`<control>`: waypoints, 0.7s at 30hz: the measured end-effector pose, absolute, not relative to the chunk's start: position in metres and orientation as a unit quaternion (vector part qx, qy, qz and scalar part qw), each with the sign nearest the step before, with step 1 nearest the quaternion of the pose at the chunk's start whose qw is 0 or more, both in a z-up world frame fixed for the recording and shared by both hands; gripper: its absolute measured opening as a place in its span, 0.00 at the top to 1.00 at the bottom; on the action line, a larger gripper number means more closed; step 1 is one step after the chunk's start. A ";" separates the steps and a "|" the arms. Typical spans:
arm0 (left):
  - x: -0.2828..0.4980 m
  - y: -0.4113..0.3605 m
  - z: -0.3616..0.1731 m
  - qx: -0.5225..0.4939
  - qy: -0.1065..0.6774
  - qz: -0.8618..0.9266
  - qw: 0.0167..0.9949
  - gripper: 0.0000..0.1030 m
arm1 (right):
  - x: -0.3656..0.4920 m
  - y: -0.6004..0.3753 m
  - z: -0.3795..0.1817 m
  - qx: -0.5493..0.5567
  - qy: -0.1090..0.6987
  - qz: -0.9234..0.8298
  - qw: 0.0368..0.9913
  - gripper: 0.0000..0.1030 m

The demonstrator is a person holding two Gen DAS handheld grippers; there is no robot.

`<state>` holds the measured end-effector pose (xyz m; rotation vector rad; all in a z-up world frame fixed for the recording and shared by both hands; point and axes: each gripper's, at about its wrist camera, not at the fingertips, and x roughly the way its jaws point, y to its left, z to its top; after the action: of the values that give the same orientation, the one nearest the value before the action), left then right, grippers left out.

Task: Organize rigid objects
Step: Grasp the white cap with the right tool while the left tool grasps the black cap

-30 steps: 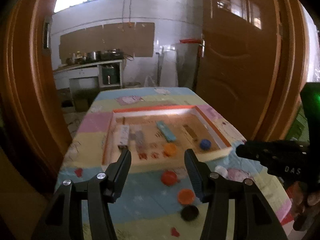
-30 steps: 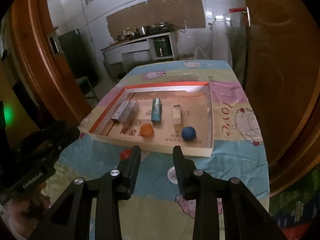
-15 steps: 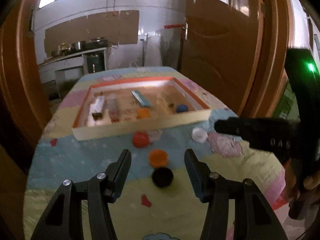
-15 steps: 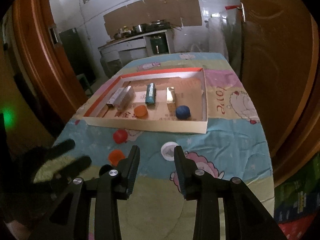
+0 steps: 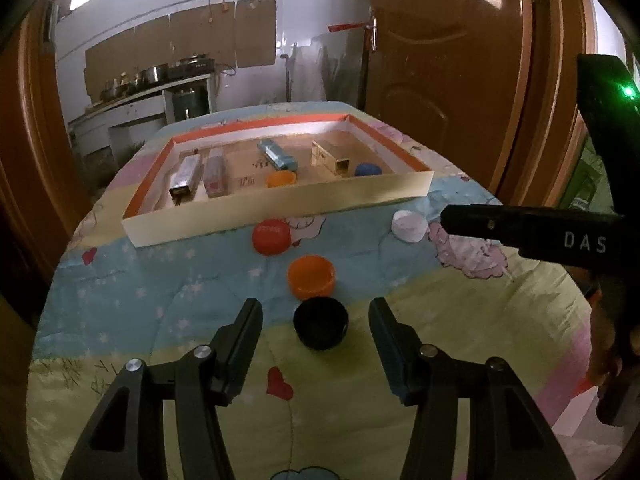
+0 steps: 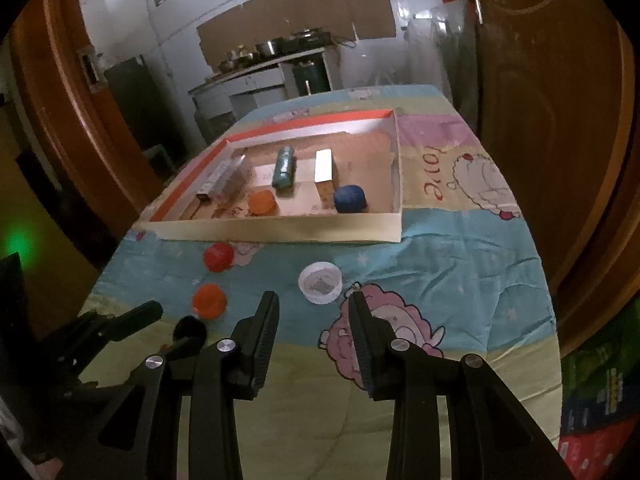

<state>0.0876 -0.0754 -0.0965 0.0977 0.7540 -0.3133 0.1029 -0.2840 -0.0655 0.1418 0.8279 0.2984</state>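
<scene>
Left-wrist view shows the left gripper hanging low over a cartoon-print cloth, its fingers spread wide to either side of a black cap that nothing is touching; the wide stance looks chosen to clear the cap's round wall before any squeeze. The cap lies mouth up, its axis vertical, so it has no long side to favour and can be taken from any angle. Just beyond it sits an orange cap, also mouth up and nearly touching it, which could be nudged if the fingers close carelessly. Farther off, a red cap lies top up close to the near wall of a shallow tray, and a white cap rests to the right. In the tray, the sorted pieces lie in a loose row: two wrapped bars at the left, a teal tube and a gold box in the middle, their long axes running near to far with ends toward the tray's near wall, plus an orange lid and a blue lid. Right-wrist view has the right gripper poised just short of the white cap, its fingers parted narrowly and holding nothing, apparently lined up to pinch that cap, which lies mouth up.
</scene>
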 end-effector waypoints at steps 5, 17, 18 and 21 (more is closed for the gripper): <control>0.091 -0.075 -0.108 0.052 0.387 -0.145 0.909 0.46 | 0.109 -0.284 -0.073 0.063 0.408 0.142 0.900 0.64; 0.090 -0.065 -0.110 0.024 0.384 -0.143 0.912 0.67 | 0.129 -0.262 -0.090 0.018 0.428 0.143 0.892 0.64; 0.090 -0.063 -0.110 0.022 0.383 -0.142 0.912 0.69 | 0.131 -0.261 -0.091 0.016 0.429 0.141 0.892 0.64; 0.092 -0.062 -0.109 0.016 0.383 -0.145 0.912 0.71 | 0.137 -0.258 -0.093 0.006 0.430 0.136 0.892 0.64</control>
<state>0.0920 -0.0618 -0.1094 0.0323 0.7888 -0.2985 0.1370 -0.2582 -0.0931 0.0124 0.8927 0.2828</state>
